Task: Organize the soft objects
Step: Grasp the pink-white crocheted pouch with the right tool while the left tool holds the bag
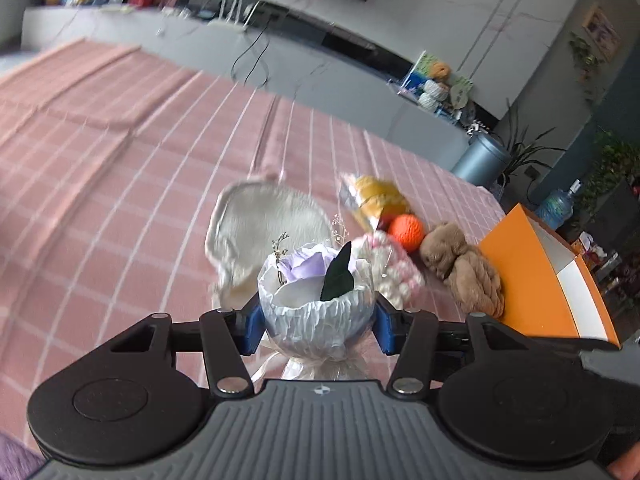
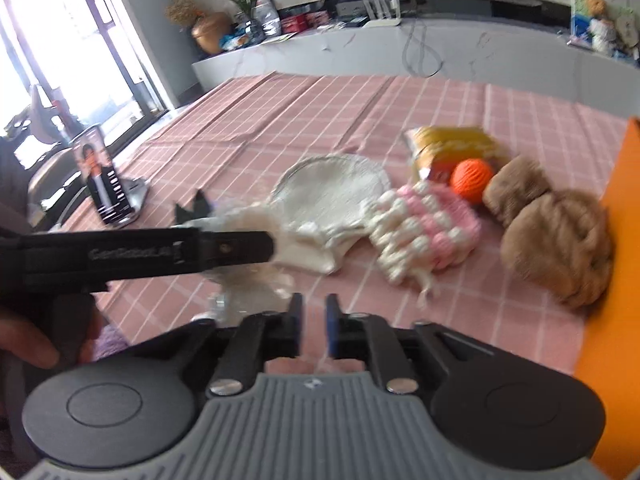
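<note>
The left gripper [image 1: 319, 320] clamped a wrapped bouquet [image 1: 316, 296]; the right gripper [image 2: 313, 330], jaws nearly closed, held nothing, with the pink-and-white knit [image 2: 424, 232] at one o'clock.

White lettering runs along the side of the left tool's [image 2: 240, 246] black body in the right wrist view; it is blurred and seems to read "GenRobot.AI", though the letters are not sure. A small emblem sits on the grey ribbed housing [image 2: 312, 385] of each tool, too small to read. The upright printed card [image 2: 102, 176] shows a person, its text illegible.
</note>
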A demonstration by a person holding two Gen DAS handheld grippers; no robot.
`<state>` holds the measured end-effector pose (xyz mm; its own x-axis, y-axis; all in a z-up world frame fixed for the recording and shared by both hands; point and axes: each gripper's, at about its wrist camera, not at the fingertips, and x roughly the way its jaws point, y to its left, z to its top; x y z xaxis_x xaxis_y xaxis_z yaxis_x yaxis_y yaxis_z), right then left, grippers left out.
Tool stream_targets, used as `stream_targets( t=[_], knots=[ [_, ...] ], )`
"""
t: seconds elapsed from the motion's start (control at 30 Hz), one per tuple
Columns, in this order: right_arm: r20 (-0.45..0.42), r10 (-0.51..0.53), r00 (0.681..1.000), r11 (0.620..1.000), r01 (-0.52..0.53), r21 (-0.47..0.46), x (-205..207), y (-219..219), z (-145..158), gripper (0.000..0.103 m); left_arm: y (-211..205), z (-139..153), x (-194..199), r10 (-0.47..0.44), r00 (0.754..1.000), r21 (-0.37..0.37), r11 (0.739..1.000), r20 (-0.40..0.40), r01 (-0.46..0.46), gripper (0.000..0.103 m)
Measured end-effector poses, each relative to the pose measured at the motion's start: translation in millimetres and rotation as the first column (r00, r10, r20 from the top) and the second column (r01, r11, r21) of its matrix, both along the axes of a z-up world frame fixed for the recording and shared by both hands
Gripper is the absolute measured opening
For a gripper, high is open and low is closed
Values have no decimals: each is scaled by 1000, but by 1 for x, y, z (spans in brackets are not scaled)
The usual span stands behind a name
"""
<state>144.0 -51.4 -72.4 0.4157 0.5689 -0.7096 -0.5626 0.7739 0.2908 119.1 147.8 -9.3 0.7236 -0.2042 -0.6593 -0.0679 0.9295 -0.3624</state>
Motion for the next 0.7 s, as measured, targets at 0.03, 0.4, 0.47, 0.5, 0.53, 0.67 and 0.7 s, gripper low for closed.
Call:
stream_targets(
  t=[0.03,0.4,0.47,0.5,0.53,0.67,0.7],
  knots=[
    [19,-21,1000,1000,21,-12,5,-1,3,39,0,3,4,-9,1000,17,1000,14,9,60],
    [20,-258,966,964,259,-59,80,8,-4,80,-3,2,49,-28,999,70,997,45,25,60],
    [1,-288,958,956,288,-64,90,12,-11,80,0,-4,52,-24,999,57,998,28,22,60],
    [-14,-313,950,948,312,-70,95,13,-15,80,2,-7,53,-22,1000,49,999,22,21,60],
    [-29,-336,942,940,333,-69,99,13,-19,80,3,-10,54,-21,1000,41,999,17,20,60],
    [-62,-377,924,924,370,-97,110,18,-36,83,8,-18,57,-18,1000,16,1000,3,18,60],
    [-58,-375,925,924,369,-101,109,20,-38,82,8,-20,57,-18,1000,14,1000,-1,18,60]
  ],
)
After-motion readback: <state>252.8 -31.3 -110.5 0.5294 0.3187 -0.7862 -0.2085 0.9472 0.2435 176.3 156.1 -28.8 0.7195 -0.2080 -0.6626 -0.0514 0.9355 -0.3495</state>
